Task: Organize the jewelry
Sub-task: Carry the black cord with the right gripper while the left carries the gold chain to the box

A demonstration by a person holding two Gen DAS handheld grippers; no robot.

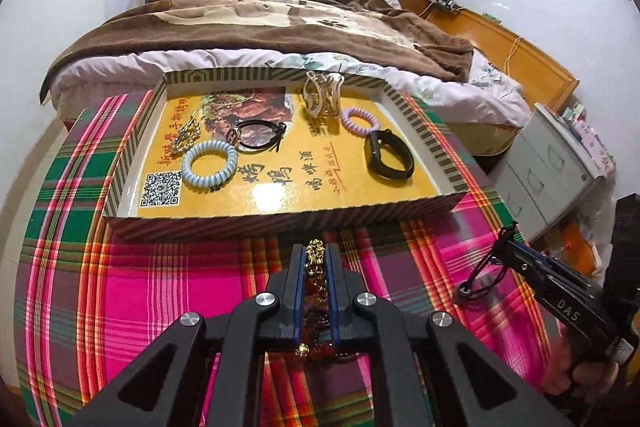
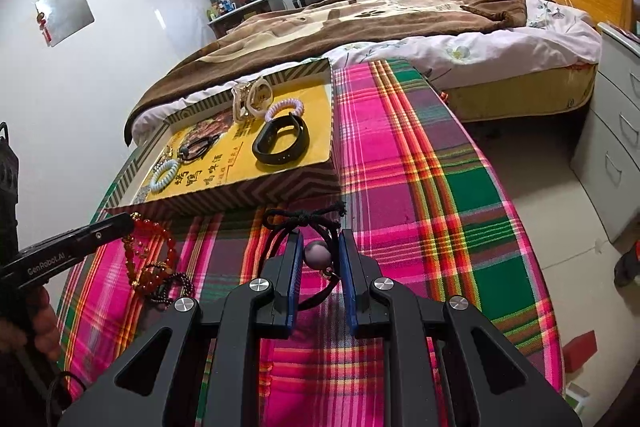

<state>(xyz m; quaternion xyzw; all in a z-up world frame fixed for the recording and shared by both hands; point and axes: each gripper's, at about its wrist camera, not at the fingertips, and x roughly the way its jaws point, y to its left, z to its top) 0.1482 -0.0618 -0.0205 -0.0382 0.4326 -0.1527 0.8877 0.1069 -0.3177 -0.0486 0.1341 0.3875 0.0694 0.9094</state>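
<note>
The left gripper (image 1: 316, 253) is clamped narrowly on a gold chain (image 1: 314, 263) that runs lengthwise between its fingers, red beads (image 2: 150, 239) trailing onto the plaid tabletop (image 1: 160, 287). The right gripper (image 2: 320, 243), jaws partly apart, holds a black cord tie (image 2: 304, 217) with a mauve bead (image 2: 318, 253), its bow pointing ahead. Just beyond lies the tray (image 1: 280, 217), holding a black band (image 1: 386, 155) and coil ties.

A plaid cloth (image 1: 140, 287) is covering the table; sitting on it are a shallow cardboard box (image 1: 280, 217), red and dark bead strings (image 2: 160, 267), and a black cord (image 2: 304, 217).
</note>
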